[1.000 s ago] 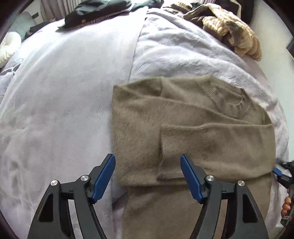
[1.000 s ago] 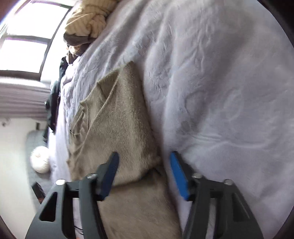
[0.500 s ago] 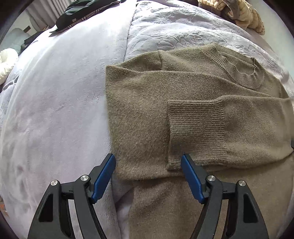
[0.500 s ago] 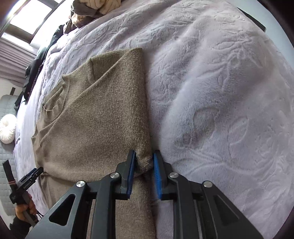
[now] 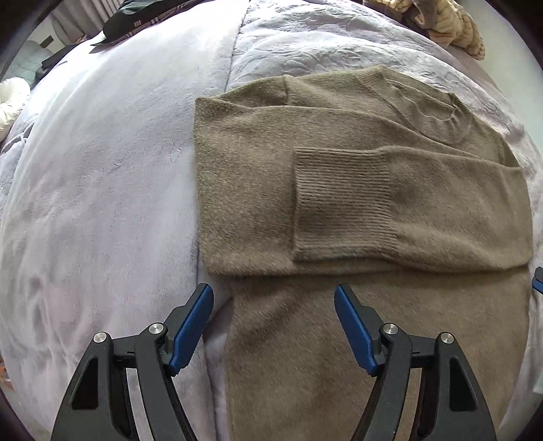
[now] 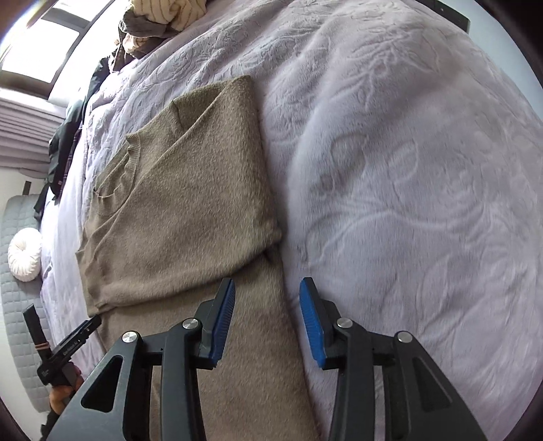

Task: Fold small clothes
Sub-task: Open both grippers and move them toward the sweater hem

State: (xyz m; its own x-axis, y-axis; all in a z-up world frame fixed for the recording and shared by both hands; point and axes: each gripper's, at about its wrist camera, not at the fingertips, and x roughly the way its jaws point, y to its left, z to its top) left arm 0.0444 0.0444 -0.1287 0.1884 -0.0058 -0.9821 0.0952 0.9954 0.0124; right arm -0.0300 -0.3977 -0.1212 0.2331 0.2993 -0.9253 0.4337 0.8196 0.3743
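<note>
Olive-brown knit sweater (image 5: pixel 356 210) laid flat on a lavender plush bed cover (image 5: pixel 101 190), neckline (image 5: pixel 437 112) toward the far side, both sleeves already folded across the chest, ribbed cuff (image 5: pixel 339 203) uppermost. Lower body panel (image 5: pixel 356 356) extending toward the cameras, not yet folded up. Left claw (image 5: pixel 274 325) released, jaws spread wide, straddling the panel's left edge just below the folded sleeve band. Right claw (image 6: pixel 266 317) likewise released, jaws apart, straddling the panel's right edge; nothing grasped by either. Left claw also visible low at the left of the right wrist view (image 6: pixel 73 342).

Step in hand, by judgement: seizing the lower panel at both side edges for the fold upward over the sleeves.

For a clean result:
- Descent of each claw so that one jaw slides under the edge and the other rests above, catching every knit layer but no bed cover beneath.
- Grips at matching positions along the two edges, to keep the fold line square.
- Lift only enough to clear the sleeves, then travel toward the neckline with both claws level and in step.
- Release only with the hem aligned near the shoulders.

Risks: soft knit sagging between the grips; plush pile pinched along with the sweater; sleeves dragged out of place.

Other clothes heaped at the bed's far edge (image 5: pixel 451 23), well apart.
</note>
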